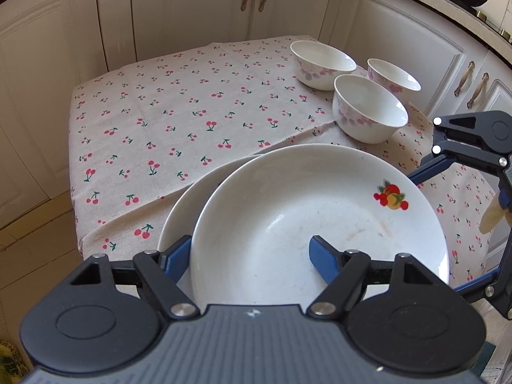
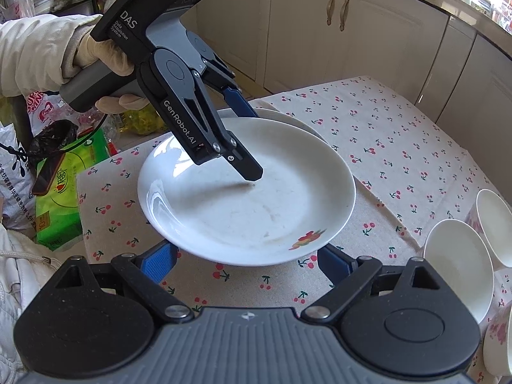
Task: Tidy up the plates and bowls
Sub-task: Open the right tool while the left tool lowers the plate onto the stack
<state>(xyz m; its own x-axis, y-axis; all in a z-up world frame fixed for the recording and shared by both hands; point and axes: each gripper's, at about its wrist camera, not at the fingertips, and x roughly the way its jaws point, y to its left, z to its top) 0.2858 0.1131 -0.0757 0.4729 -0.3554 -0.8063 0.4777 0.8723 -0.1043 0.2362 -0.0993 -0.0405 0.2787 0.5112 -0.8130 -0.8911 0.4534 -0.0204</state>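
Item 1: upper plate [image 2: 256,204], white, fruit decal near its rim. Held tilted above a second plate [image 1: 179,204] that lies on the table [image 1: 153,118] under a cherry-print cloth. Whether the 2 plates touch anywhere cannot be told.

Item 2: left hand-held gripper [image 1: 252,256]. Pinching the upper plate across its rim, 1 finger inside the dish, the other outside and underneath.

Item 3: right hand-held gripper [image 2: 246,262]. Jaws spread wide, at either side of the upper plate's near edge, apparently just below it; no pad is seen pressing on it.

Item 4: 3 bowls, floral band: rear bowl [image 1: 321,62], middle bowl [image 1: 393,78], front bowl [image 1: 368,108]. Grouped close together on the table's right side, apart from the plates.

Risk notes, by judgement:
- A 1-sided rim pinch on glazed ware may slip or let the plate pivot, dropping it onto the lower plate and chipping both.
- Lowering it off-centre would leave an overhanging, rocking stack.
- The loose, creased cloth could drag and shift the bowls near the table edge.
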